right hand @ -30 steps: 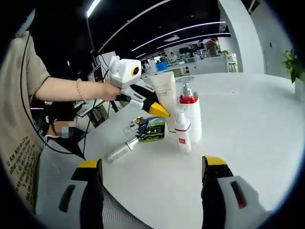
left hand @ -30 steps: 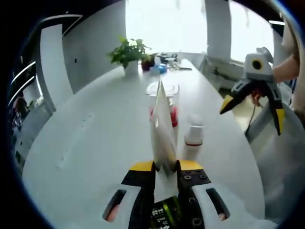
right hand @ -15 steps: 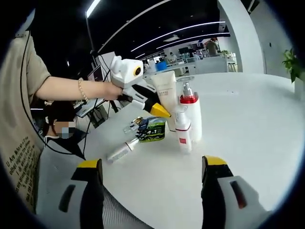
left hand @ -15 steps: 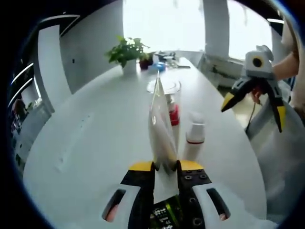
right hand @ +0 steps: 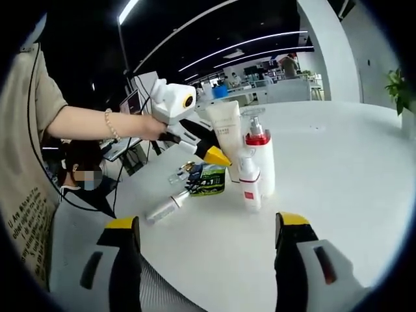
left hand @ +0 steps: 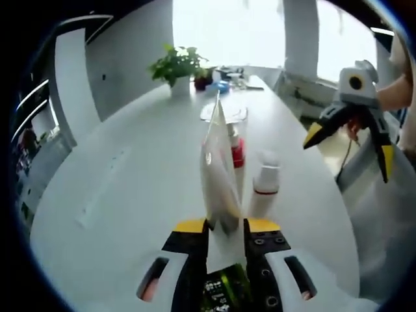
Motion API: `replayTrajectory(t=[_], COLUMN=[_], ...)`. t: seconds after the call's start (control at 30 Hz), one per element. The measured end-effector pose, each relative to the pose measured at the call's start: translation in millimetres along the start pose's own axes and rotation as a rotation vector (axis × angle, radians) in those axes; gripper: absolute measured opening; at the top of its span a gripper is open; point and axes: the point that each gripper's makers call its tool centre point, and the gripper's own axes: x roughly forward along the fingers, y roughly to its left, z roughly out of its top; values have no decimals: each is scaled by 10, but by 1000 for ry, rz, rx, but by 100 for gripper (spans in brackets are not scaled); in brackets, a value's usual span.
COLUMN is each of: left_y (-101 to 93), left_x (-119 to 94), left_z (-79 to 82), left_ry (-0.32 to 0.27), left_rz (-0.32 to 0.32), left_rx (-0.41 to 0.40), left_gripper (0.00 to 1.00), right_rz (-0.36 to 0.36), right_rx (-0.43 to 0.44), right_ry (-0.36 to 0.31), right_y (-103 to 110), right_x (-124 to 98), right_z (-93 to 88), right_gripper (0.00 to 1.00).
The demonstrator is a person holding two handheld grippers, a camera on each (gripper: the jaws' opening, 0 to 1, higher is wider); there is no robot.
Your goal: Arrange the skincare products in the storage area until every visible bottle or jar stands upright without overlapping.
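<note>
Tube of white soft plastic (right hand: pixel 224 133) stands tall on the round white bench (right hand: pixel 338 169), its long side going straight up and its flat crimped end at the top. The left tongs (left hand: pixel 225 225) are squeezed onto the bottom of this tube from both sides. Just beside it stand a white pump bottle with a red collar (right hand: pixel 261 159) and a small white bottle with a red band (right hand: pixel 249 183), both upright. A green and black sachet (right hand: pixel 207 180) and a slim silver tube (right hand: pixel 163 208) lie flat near the bench edge by the person. The far side of the bench is wide and bare. The right tongs (right hand: pixel 205 224) are wide open, holding nothing, and hover well apart from the bottles.
</note>
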Motion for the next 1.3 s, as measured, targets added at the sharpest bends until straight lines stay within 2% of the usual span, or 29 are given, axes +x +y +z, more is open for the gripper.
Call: replayTrajectory(t=[0.3,0.6,1.0,1.3], left_y=[-93,-216,-398,-583], left_x=[-122,-273,-501,-720], left_z=[-35,-174,-329,-457], left_ry=[-3,10,-21,-57], left_rz=[21,60,106,179], left_rx=[-34,-95,-229,-354], left_gripper=[30,44,61,75], right_rz=[7,17,31,39], right_rx=[-8,-21,-30,-40], right_ry=[-10,-17,-37,-37], right_y=[39,77,130,188], right_x=[0,-7,-16,-18], right_z=[35,55,102,95], right_gripper=[86,86,86,88])
